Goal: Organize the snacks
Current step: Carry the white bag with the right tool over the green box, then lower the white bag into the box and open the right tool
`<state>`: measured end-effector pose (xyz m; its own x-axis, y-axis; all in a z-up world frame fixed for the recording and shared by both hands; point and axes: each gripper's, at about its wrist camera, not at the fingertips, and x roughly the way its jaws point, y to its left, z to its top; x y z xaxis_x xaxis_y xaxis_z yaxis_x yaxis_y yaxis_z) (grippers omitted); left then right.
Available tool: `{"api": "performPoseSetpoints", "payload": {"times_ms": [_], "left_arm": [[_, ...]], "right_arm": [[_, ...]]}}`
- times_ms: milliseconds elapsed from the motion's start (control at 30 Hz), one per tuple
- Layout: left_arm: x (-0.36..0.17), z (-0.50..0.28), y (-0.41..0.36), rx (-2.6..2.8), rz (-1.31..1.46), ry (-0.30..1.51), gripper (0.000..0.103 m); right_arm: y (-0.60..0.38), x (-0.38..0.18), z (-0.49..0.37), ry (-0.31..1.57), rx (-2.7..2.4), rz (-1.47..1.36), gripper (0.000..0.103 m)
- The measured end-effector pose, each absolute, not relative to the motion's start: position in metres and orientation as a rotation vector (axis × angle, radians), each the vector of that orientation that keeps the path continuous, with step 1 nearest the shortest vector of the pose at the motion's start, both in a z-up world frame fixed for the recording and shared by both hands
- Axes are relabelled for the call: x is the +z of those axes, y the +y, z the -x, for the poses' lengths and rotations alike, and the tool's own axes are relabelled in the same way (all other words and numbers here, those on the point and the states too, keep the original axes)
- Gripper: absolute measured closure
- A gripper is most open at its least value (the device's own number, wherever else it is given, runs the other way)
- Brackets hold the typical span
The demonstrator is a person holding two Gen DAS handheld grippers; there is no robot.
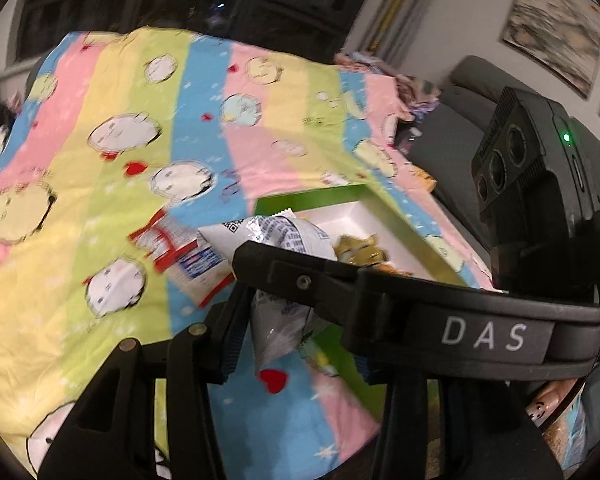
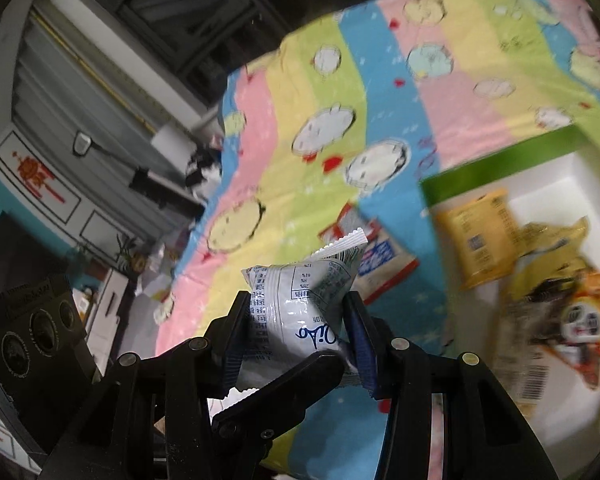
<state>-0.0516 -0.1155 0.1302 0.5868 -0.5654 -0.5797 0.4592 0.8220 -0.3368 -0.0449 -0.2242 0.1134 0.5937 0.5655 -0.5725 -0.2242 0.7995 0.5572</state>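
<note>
A white snack packet (image 2: 300, 304) with blue print hangs above the bedcover, and my right gripper (image 2: 298, 332) is shut on its sides. In the left wrist view the same packet (image 1: 284, 236) sits between the pads of my left gripper (image 1: 296, 344), which looks shut on its lower end. One finger of the right gripper (image 1: 320, 280) crosses in front there. A white box with a green rim (image 2: 500, 168) lies to the right, with a yellow packet (image 2: 480, 236) and an orange one (image 2: 572, 312) inside. Beside the box a red and white packet (image 1: 180, 252) lies flat.
The striped pastel bedcover with cartoon faces (image 1: 120, 140) fills most of both views. A grey seat (image 1: 460, 120) stands past its right edge. Grey panelled cupboards (image 2: 60, 120) and floor clutter lie off the left edge.
</note>
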Motion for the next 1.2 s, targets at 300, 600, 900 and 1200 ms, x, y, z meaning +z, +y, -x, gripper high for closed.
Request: {"api": "performPoseSetpoints", "payload": {"times_ms": [300,600,900,1200], "left_arm": [[0.134,0.041,-0.171,-0.709,0.088,0.733,0.06],[0.123,0.027,-0.209,-0.783,0.052,0.789,0.06],[0.104,0.014,-0.231,-0.83,0.064,0.874,0.06],[0.087,0.008,-0.239,-0.833,0.088,0.933,0.06]], "right_arm": [[-0.283,0.12,0.055,0.754,0.359,-0.518,0.054],[-0.322,0.105,0.052,0.768,0.268,-0.595,0.054],[-0.34,0.086,0.045,0.827,0.189,-0.626,0.054],[-0.347,0.068,0.038,0.882,0.14,-0.646,0.054]]}}
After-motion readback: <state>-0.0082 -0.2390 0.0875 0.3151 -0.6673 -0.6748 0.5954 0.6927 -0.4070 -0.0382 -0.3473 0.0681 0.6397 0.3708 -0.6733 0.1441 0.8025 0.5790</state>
